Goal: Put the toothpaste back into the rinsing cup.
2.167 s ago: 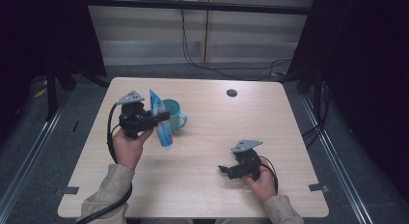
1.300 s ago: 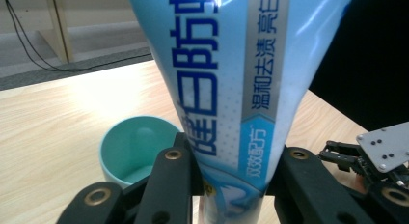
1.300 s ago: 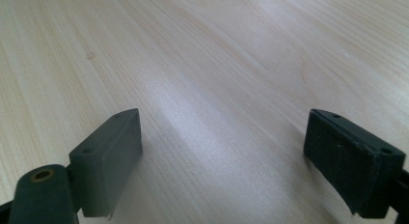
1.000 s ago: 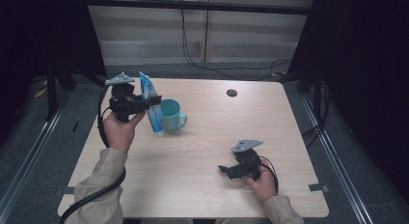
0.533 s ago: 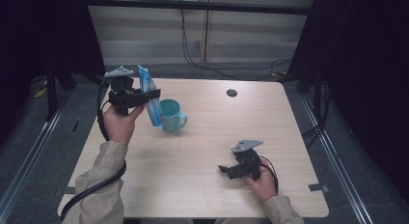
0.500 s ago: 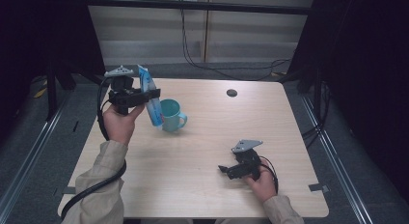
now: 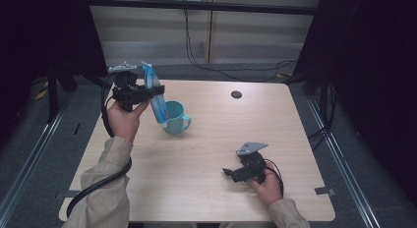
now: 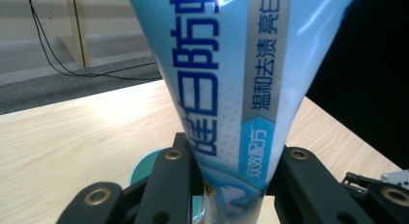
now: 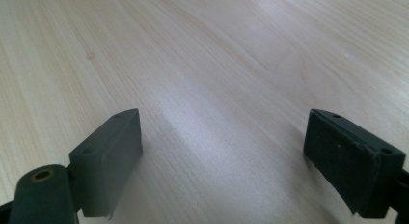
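Note:
A blue toothpaste tube (image 7: 156, 98) hangs nearly upright, wide end up, with my left gripper (image 7: 147, 93) shut on its lower part. In the left gripper view both jaws press the tube (image 8: 231, 79) from either side. Its lower end is at the left rim of a teal mug (image 7: 173, 117); whether it is inside the mug I cannot tell. A piece of the mug (image 8: 142, 171) shows below the jaws. My right gripper (image 7: 231, 173) rests on the table near the front right, open, with bare wood between its jaws (image 9: 222, 151).
The light wooden table (image 7: 221, 129) carries a small black disc (image 7: 236, 94) at the back right. A cable trails from each gripper. Dark floor and black frame posts surround the table.
My left hand lifted the tube up and back to the left, from in front of the mug to above its left rim. The right gripper stayed put.

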Tool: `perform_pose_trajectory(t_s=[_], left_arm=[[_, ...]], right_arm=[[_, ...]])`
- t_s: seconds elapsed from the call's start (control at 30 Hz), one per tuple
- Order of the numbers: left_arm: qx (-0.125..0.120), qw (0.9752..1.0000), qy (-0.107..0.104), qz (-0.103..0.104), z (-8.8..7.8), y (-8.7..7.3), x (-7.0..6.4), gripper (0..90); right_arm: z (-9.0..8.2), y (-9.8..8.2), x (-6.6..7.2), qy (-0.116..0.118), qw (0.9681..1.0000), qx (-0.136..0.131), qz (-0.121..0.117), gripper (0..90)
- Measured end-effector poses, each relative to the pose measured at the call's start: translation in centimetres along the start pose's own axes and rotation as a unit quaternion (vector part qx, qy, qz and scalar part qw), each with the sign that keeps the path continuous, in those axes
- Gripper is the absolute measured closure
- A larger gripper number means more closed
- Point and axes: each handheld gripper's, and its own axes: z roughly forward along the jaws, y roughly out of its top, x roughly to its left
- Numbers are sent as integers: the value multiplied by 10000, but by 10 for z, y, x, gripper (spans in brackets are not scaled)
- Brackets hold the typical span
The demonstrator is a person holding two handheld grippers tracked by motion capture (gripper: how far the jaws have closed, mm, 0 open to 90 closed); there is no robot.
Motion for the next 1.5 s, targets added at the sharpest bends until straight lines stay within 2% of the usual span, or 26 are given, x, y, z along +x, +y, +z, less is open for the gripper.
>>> perform_pose_trajectory(t_s=[0.6,1.5], left_arm=[[-94,9998,132,-70,14,13,4,744],[-7,9997,250,-75,38,21,13,743]], right_arm=[[0,0,0,7,10000,-6,1,131],[0,0,0,16,10000,-8,7,131]])
